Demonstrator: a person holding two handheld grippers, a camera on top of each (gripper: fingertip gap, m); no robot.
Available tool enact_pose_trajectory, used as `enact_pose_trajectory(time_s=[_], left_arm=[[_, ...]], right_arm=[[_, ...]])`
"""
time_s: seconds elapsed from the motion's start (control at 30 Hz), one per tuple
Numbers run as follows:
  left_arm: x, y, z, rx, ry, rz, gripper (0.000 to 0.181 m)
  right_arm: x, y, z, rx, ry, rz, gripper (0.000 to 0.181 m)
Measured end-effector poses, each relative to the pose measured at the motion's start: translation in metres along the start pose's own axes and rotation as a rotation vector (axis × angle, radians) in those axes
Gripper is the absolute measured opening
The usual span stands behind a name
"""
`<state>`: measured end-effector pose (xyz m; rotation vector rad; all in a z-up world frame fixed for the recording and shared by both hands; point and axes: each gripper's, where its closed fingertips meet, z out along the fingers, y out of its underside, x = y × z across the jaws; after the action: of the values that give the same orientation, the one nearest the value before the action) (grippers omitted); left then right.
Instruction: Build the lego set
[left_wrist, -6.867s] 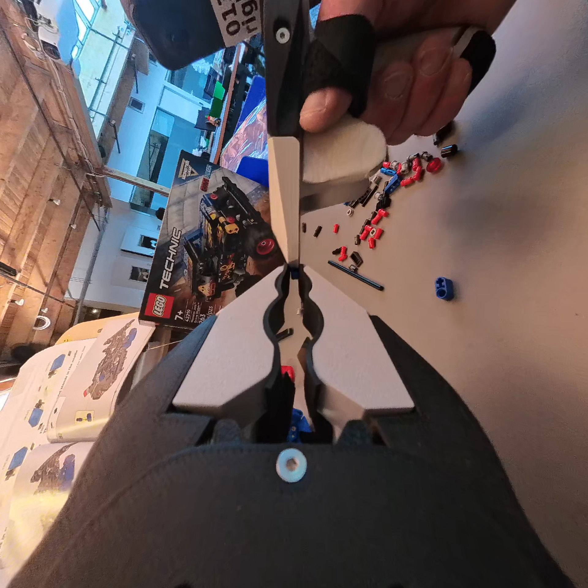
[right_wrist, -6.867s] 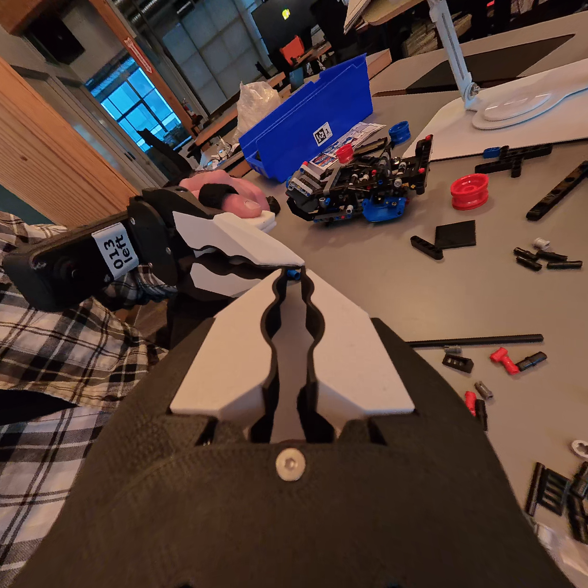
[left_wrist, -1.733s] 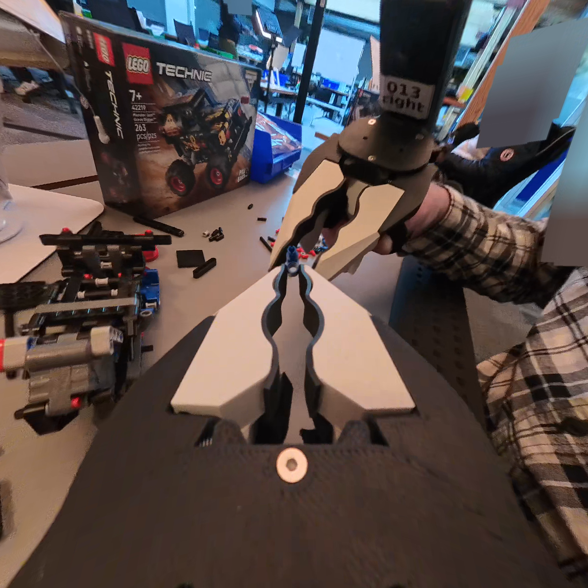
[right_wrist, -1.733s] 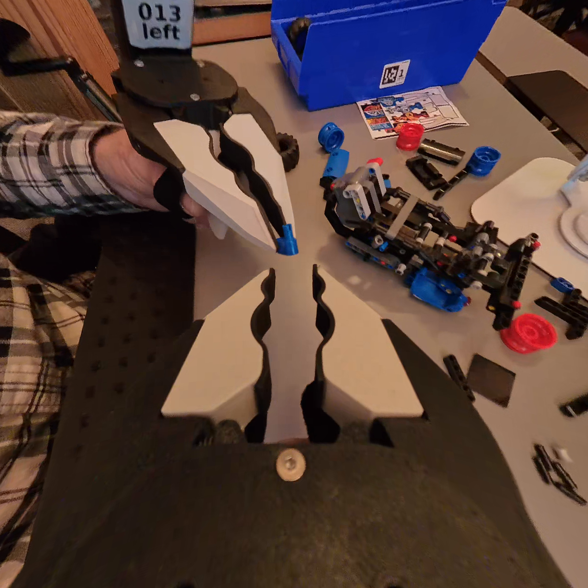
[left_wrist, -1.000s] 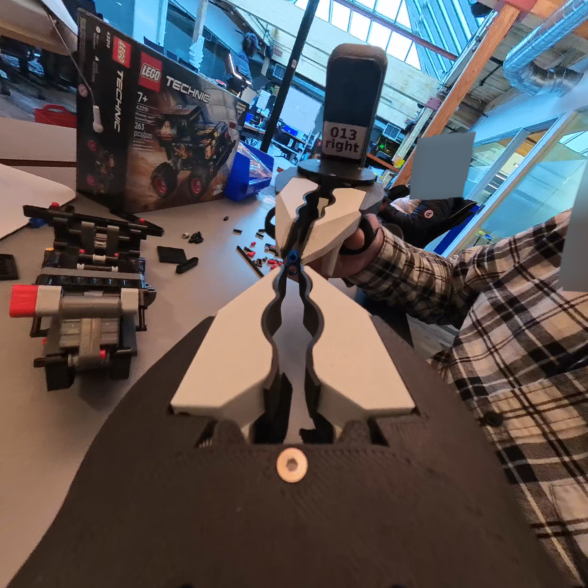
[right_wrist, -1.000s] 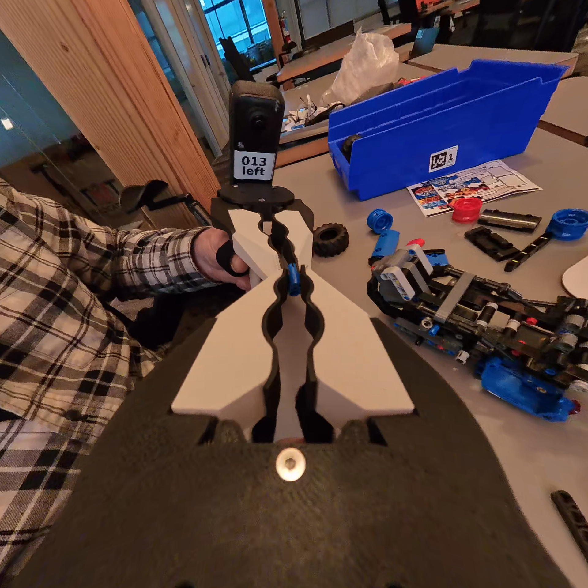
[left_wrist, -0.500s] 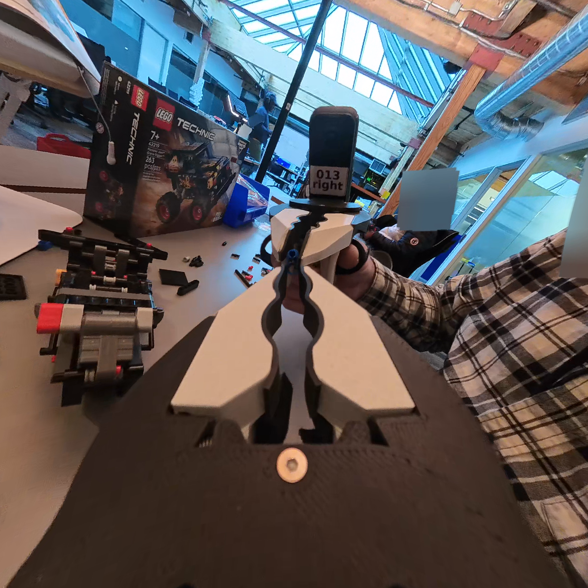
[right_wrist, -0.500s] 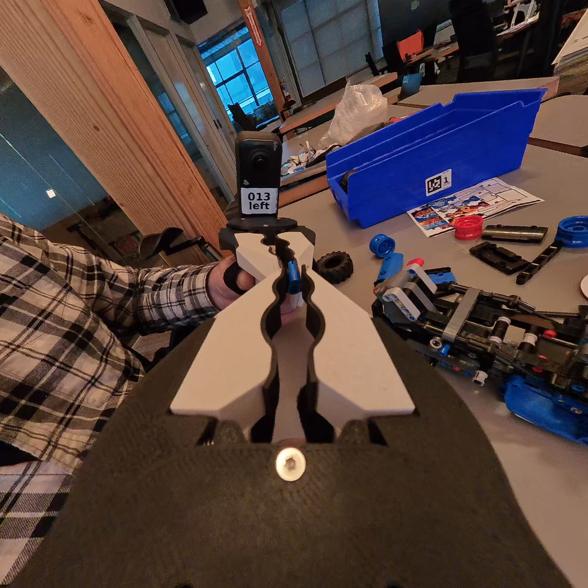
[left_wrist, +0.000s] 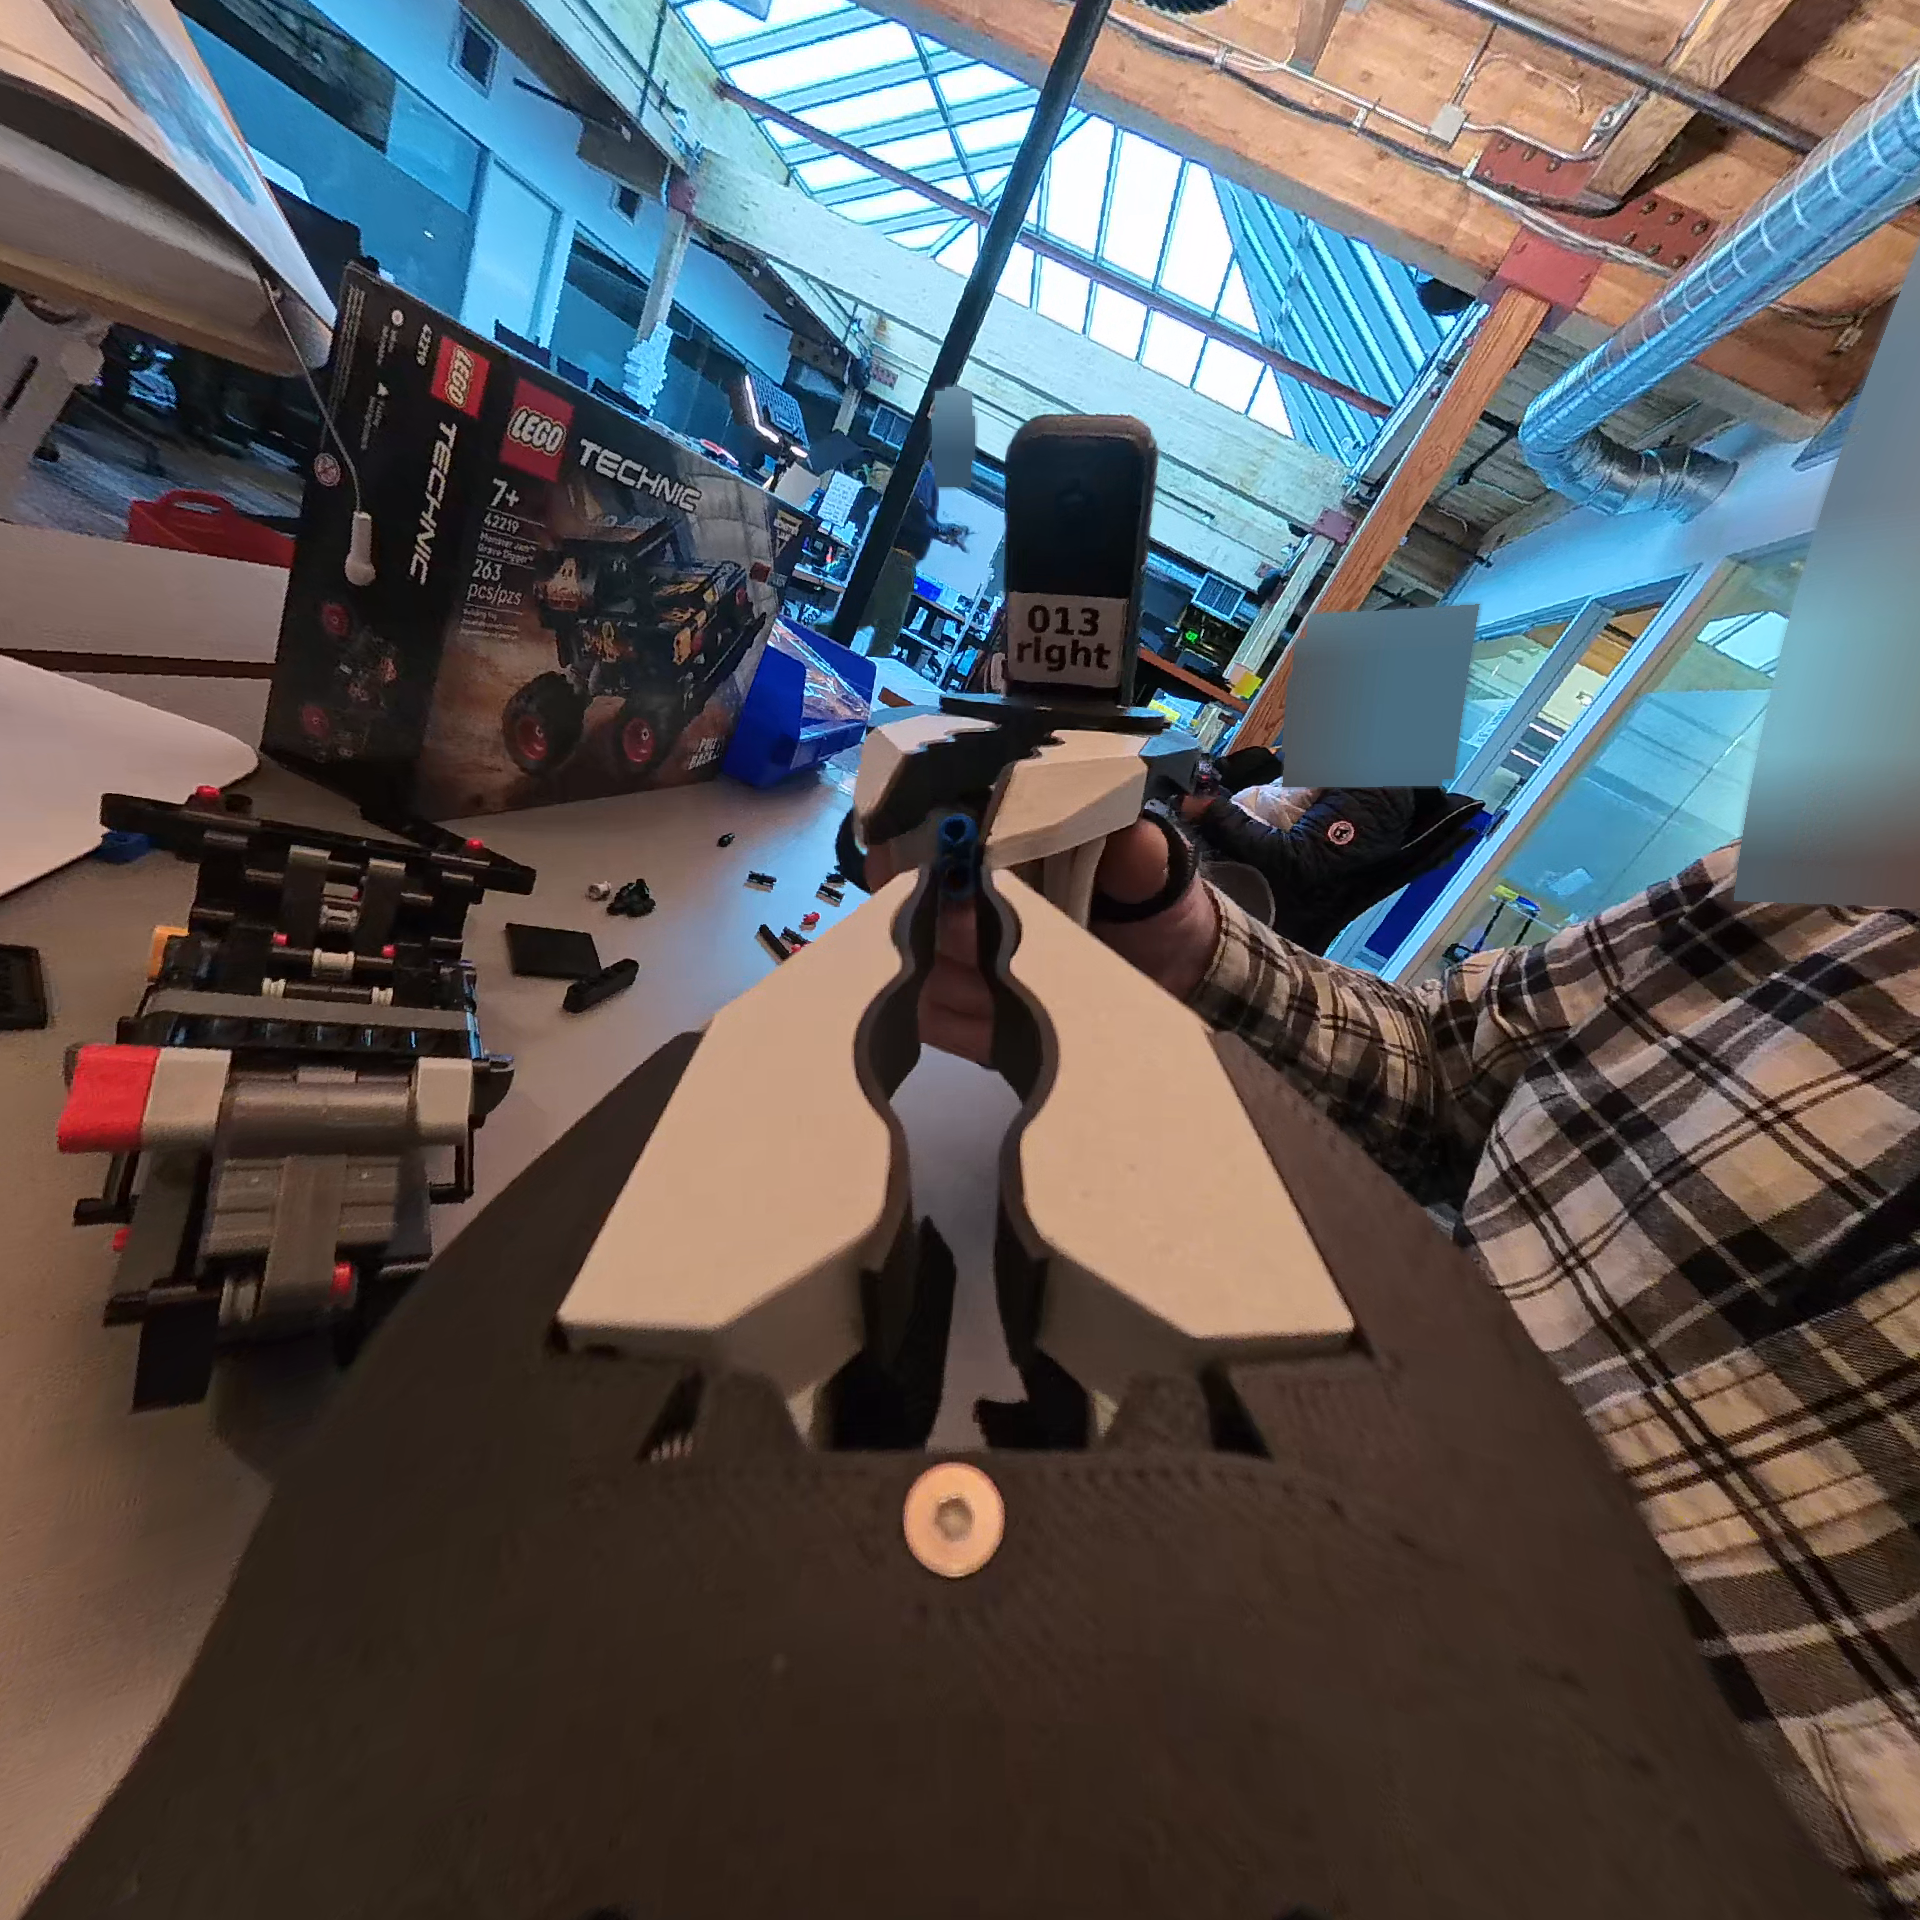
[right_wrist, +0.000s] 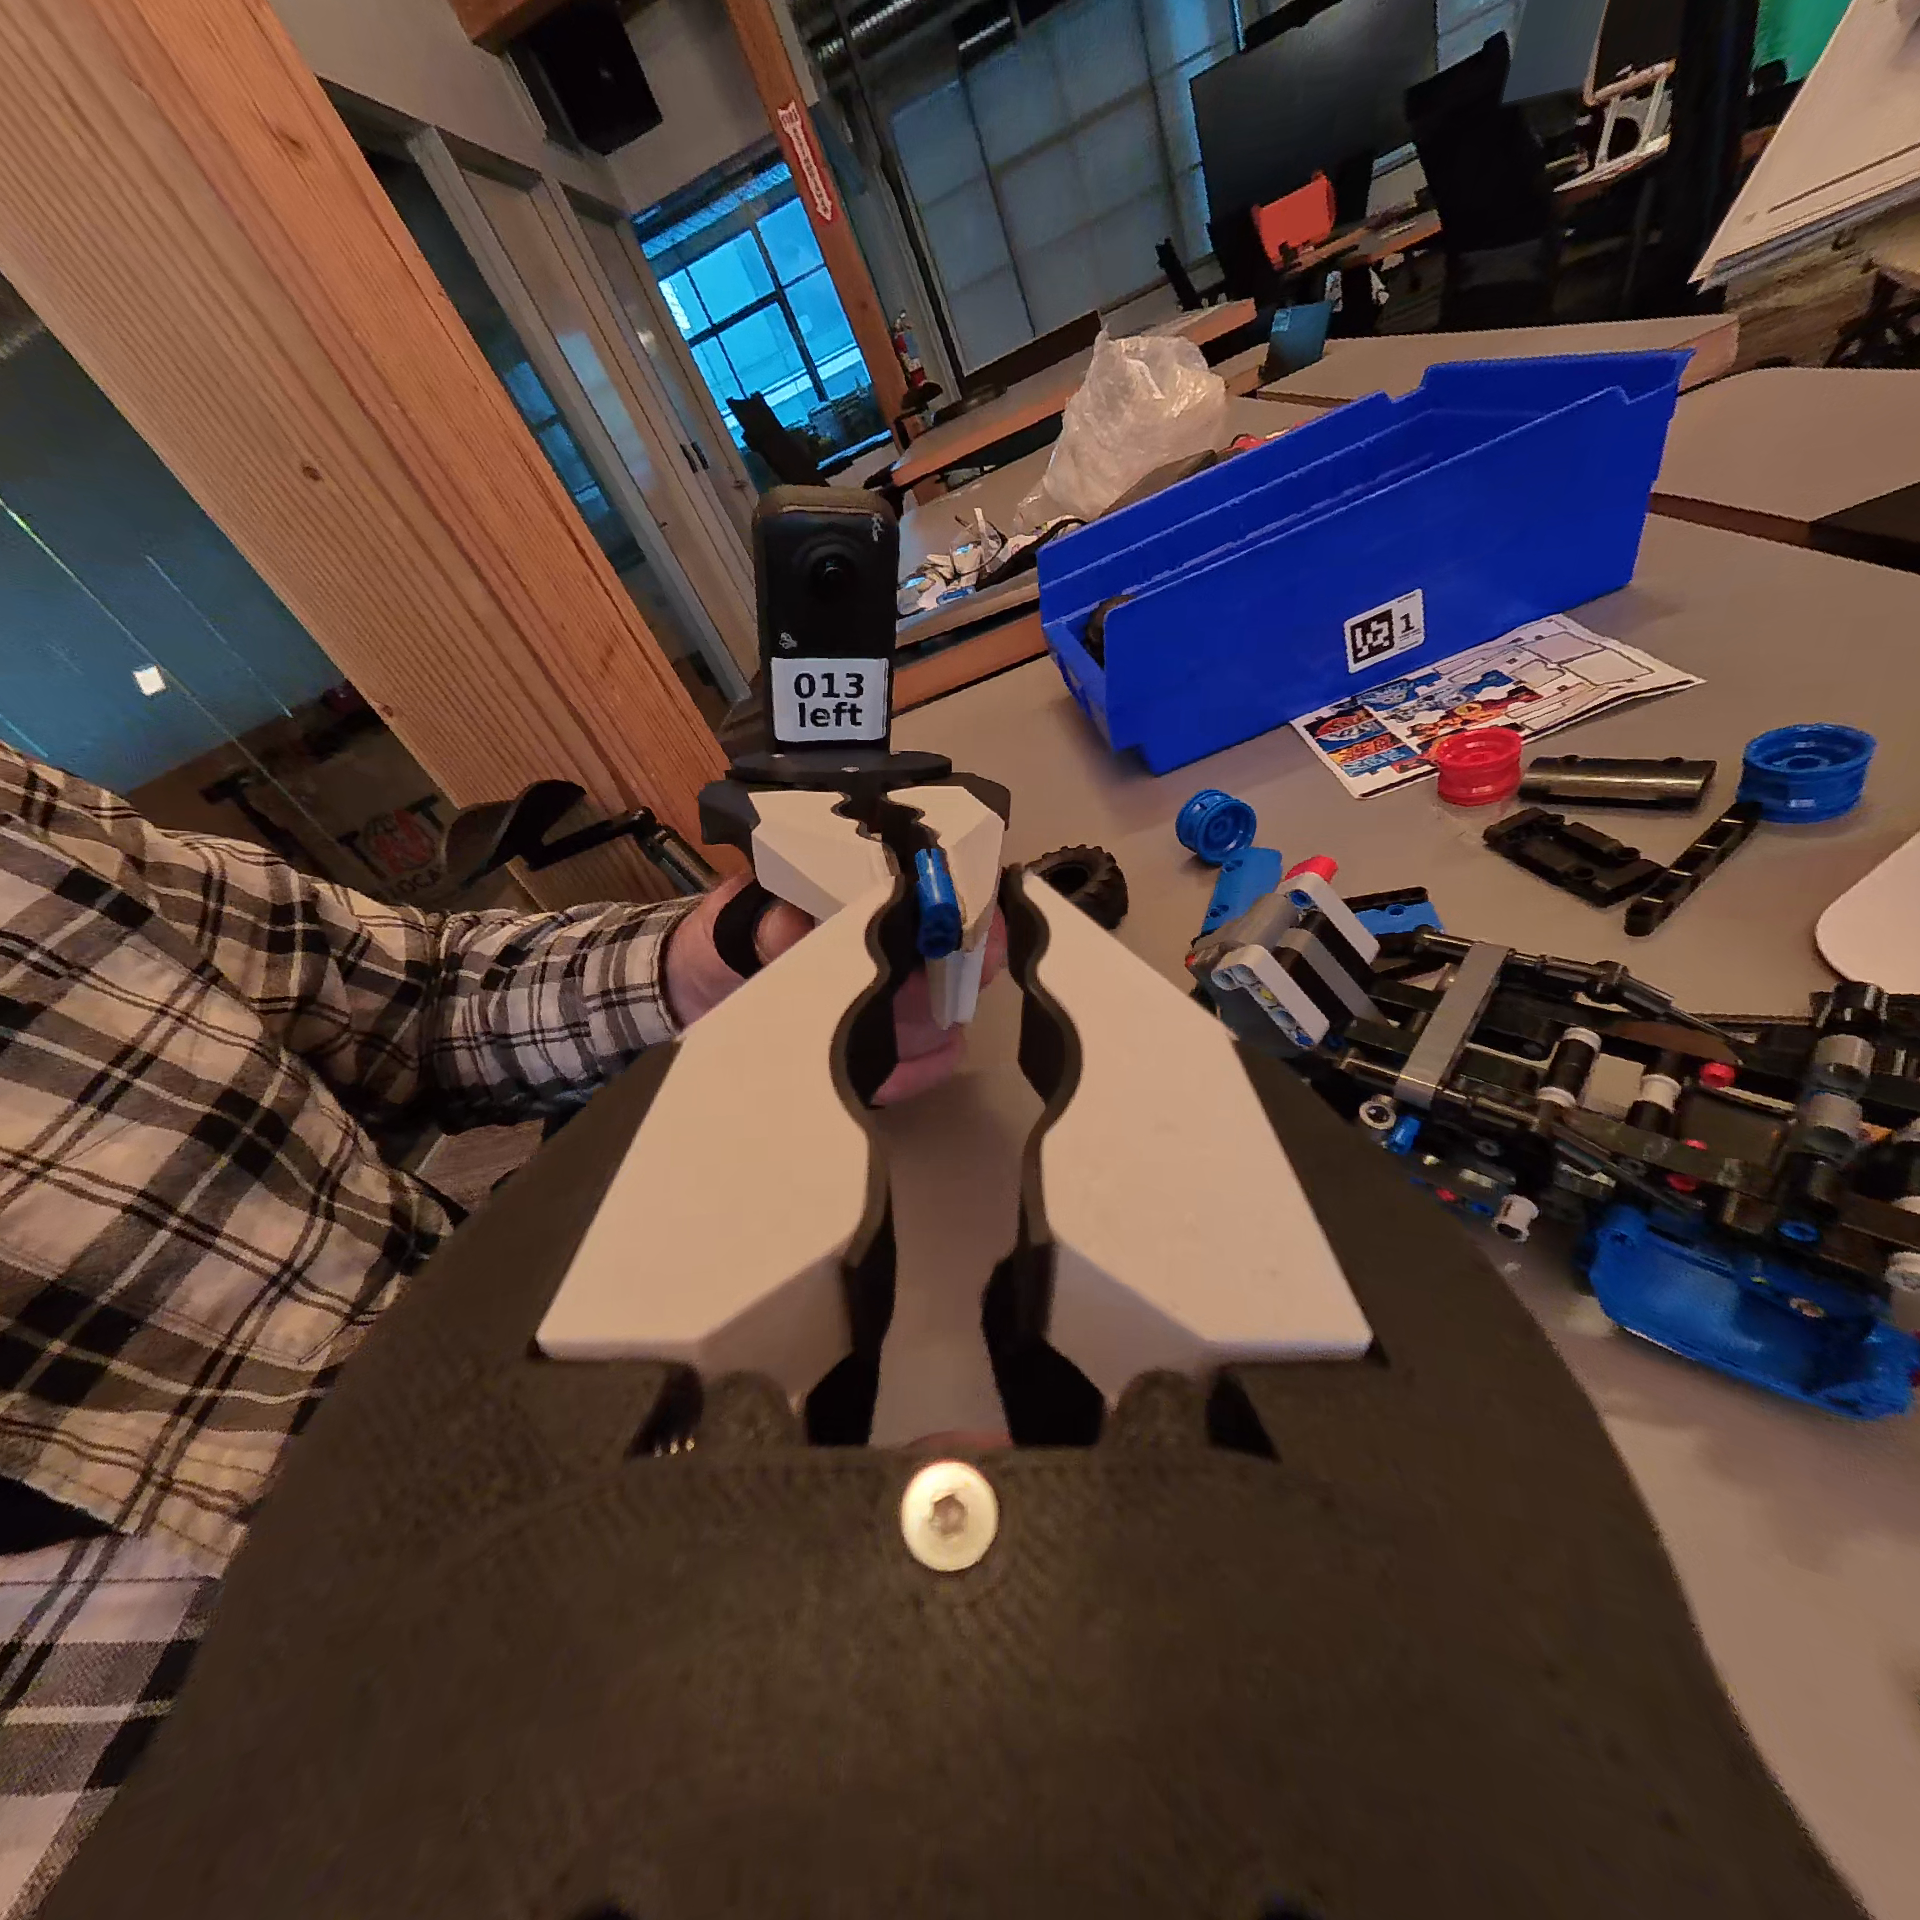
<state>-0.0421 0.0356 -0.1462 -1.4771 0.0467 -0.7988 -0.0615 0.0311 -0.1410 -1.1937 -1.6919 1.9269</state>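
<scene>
I am holding the two grippers nose to nose above the table edge. The left gripper (left_wrist: 954, 883) is clenching a small blue pin (right_wrist: 932, 902), its long axis running roughly upright across the fingertips. My right gripper (right_wrist: 945, 894) is standing released, its jaws parted either side of the pin, which lies straight ahead at its tips. The half-built truck (right_wrist: 1558, 1081) is resting on the table to the right. Half a second ago the right jaws were nearly closed around the pin; they are now spread wider.
</scene>
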Motion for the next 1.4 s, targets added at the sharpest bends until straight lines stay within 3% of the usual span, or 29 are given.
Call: enact_pose_trajectory(time_s=[0.97,1.1,1.17,1.27,1.4], left_arm=[[0.002,0.0,0.006,0.028,0.05,-0.062,0.005],[-0.003,-0.007,-0.002,0.003,-0.024,0.043,0.014],[-0.018,-0.013,-0.013,-0.054,-0.127,0.152,0.027],[-0.061,-0.008,-0.036,-0.271,-0.33,0.345,0.045],[-0.104,0.007,-0.052,-0.415,-0.374,0.259,0.052]], right_arm=[[-0.005,0.0,-0.008,0.065,-0.109,0.084,0.005],[0.001,0.004,-0.007,0.034,-0.064,0.076,0.006],[0.011,0.011,-0.007,0.013,-0.023,0.1,0.005],[0.023,0.019,-0.004,-0.01,0.029,0.135,0.005],[0.033,0.026,0.001,-0.032,0.086,0.164,0.005]])
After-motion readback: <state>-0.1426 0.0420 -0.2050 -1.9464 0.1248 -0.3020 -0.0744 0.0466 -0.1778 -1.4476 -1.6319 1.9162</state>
